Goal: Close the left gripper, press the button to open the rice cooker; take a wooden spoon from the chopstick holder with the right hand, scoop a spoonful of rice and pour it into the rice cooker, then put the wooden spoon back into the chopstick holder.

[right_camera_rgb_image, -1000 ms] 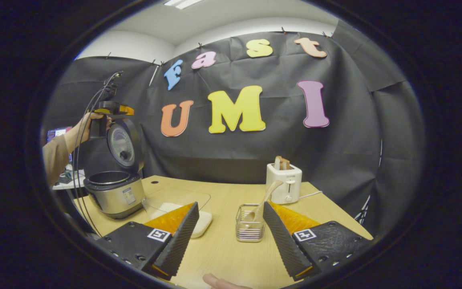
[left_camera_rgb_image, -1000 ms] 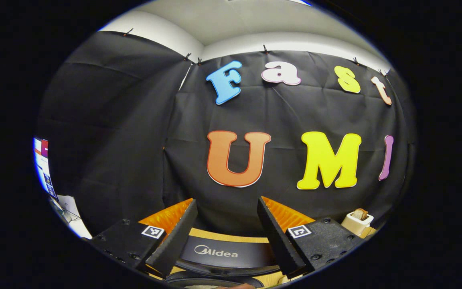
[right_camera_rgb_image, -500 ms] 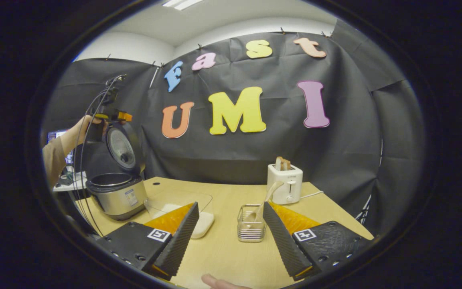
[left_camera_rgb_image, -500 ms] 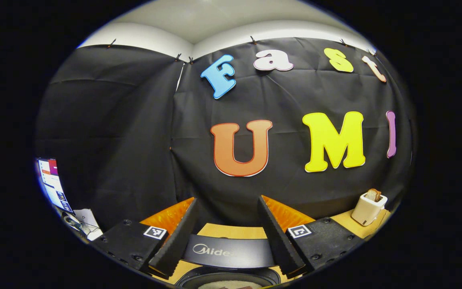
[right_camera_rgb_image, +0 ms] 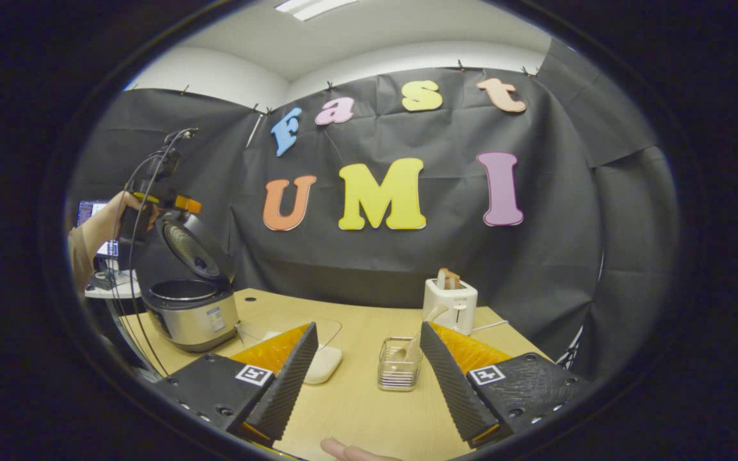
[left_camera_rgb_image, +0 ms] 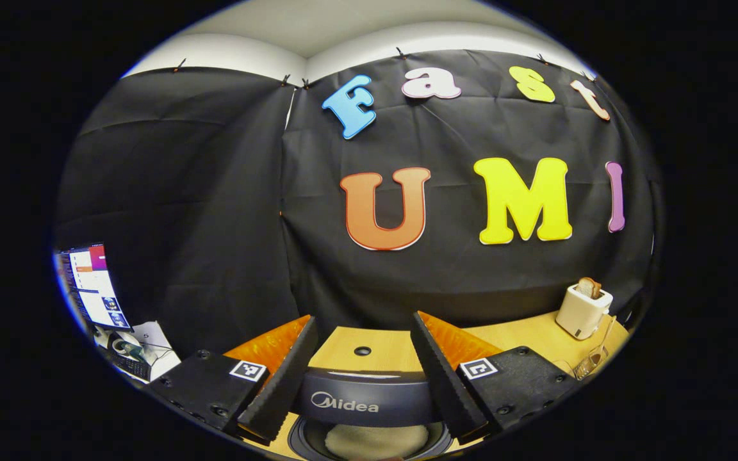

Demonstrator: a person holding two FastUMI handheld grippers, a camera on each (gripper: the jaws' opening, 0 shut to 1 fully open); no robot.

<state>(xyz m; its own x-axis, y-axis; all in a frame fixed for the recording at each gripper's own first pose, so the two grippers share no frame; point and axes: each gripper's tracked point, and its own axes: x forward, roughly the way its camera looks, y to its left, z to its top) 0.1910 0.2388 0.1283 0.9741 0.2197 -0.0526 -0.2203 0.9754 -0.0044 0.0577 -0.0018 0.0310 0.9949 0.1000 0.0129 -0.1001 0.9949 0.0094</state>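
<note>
Steel rice cooker (right_camera_rgb_image: 193,317) lid (right_camera_rgb_image: 195,248) lower than before, both hand-held grippers (left_camera_rgb_image: 362,374) (right_camera_rgb_image: 366,378) spread, wooden spoon (right_camera_rgb_image: 415,340) untouched.

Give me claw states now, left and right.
Left claw: open, holding nothing, fingers either side of the grey rice cooker lid.
Right claw: open, empty, above the light wooden table.

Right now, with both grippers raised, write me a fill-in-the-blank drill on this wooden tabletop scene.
1. The lid of the silver rice cooker is ____.
2. The wooden spoon stands in the clear ____.
3. The white toaster holds a slice of ____.
4. The right gripper has its jaws ____.

Missing words: open; chopstick holder; bread; open
</note>
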